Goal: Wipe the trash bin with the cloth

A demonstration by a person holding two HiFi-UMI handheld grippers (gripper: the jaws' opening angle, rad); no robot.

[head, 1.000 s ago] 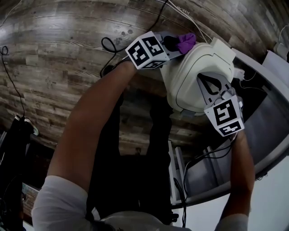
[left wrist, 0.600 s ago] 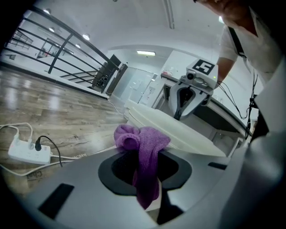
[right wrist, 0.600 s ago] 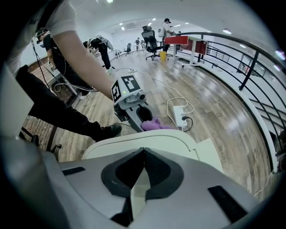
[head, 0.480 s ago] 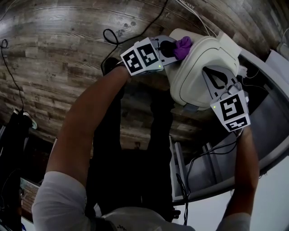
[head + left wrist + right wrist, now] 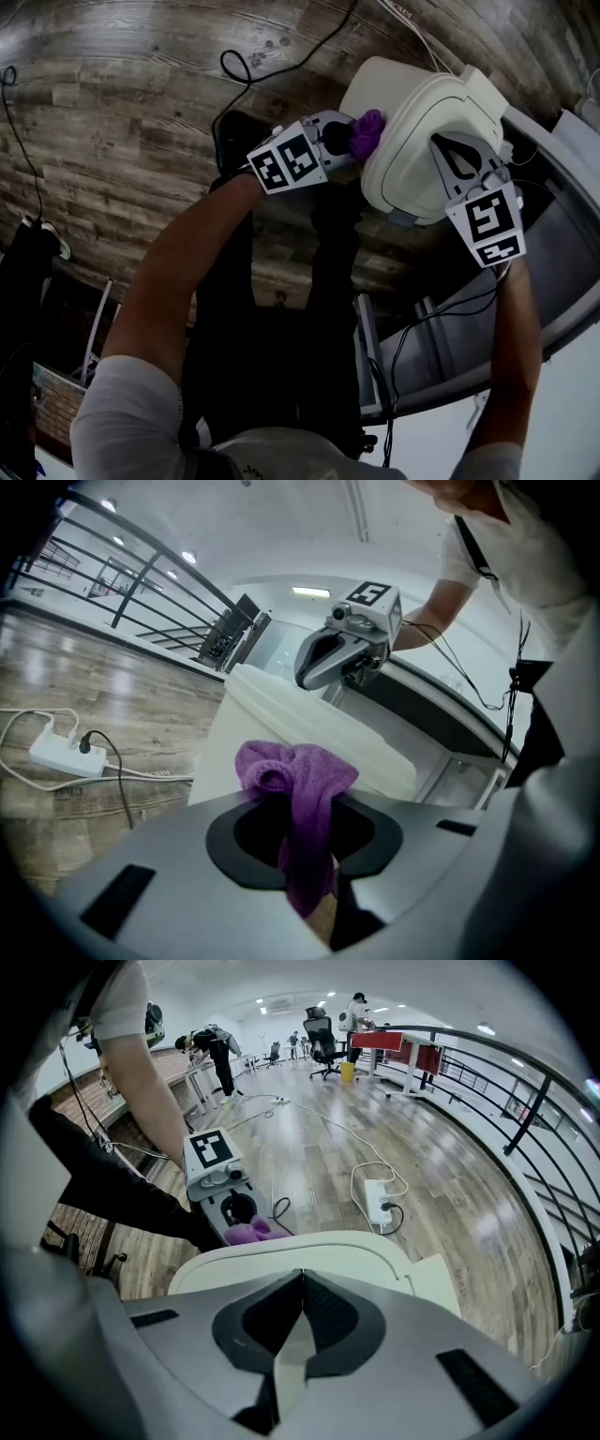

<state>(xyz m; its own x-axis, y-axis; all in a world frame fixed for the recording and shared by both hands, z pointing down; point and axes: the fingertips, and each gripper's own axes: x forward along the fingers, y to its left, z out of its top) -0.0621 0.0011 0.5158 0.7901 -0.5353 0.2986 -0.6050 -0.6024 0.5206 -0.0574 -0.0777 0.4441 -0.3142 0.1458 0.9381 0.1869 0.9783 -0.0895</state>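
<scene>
Head view: your left gripper (image 5: 349,142) pinches purple cloth (image 5: 367,131) against trash bin (image 5: 412,112) | your right gripper (image 5: 452,155), jaws together, atop bin.

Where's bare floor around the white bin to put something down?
Open: the wood-plank floor left of the looped black cable. Crowded: around the white plastic trash bin, with the left tool holding the purple cloth, the right tool and the grey metal frame hard by.
</scene>
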